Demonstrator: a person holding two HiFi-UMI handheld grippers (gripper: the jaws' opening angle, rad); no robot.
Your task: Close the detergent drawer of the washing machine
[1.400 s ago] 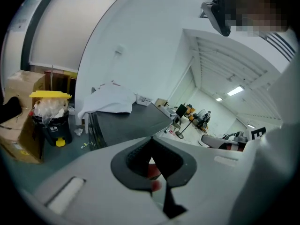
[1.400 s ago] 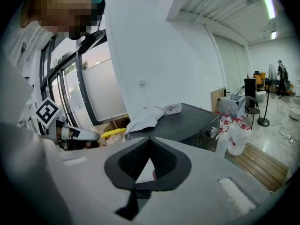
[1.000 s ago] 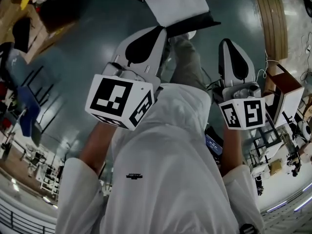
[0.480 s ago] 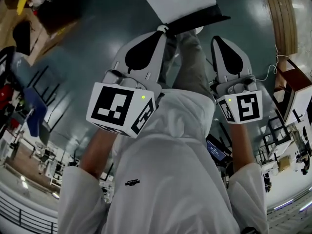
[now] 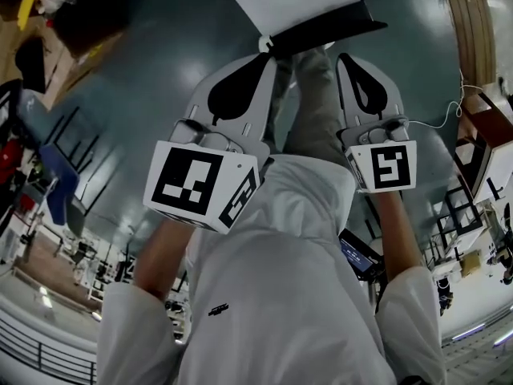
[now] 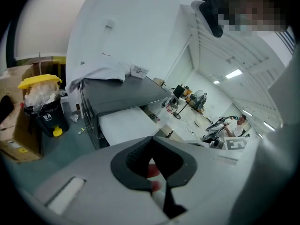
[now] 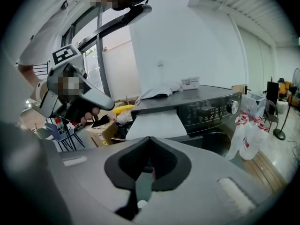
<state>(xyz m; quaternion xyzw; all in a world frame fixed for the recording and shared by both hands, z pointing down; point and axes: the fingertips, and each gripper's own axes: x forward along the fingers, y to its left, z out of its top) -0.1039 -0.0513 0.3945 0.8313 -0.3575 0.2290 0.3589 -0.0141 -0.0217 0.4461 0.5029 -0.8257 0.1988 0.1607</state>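
**Left gripper** [image 6: 151, 138]: the jaws are clenched, with the tips pressed together and nothing gripped between them. Behind the tips the dark padded faces bow outward into a closed oval (something pink shows through this opening; it cannot be identified).

**Right gripper** [image 7: 149, 138]: the jaws are likewise clenched tip to tip and empty, with the same dark oval behind the tips.

**Detergent drawer** [image 7: 157, 123]: this is a white slab standing pulled out from the front of the dark grey washing machine [image 7: 211, 109].
- In the right gripper view it lies directly ahead of the jaw tips.
- In the left gripper view it lies ahead of the tips and slightly to their left.
- Both gripper views show a gap between the tips and the drawer.
- In the head view the left jaw tips sit close against the dark edge below the white slab. Contact there cannot be confirmed.
- In the head view the right jaw tips sit near the same edge, beside the left tips and a little short of it.

**Surroundings**
- A pale cloth [image 7: 159, 90] lies on the machine top, beyond the drawer.
- A control knob [image 7: 230, 107] sits on the machine front, ahead and right of the right jaws.
- Plastic bags [image 7: 248, 125] hang further right of the knob.
- A bin with a yellow lid [image 6: 41, 108] stands on the floor, well left of the left jaws.
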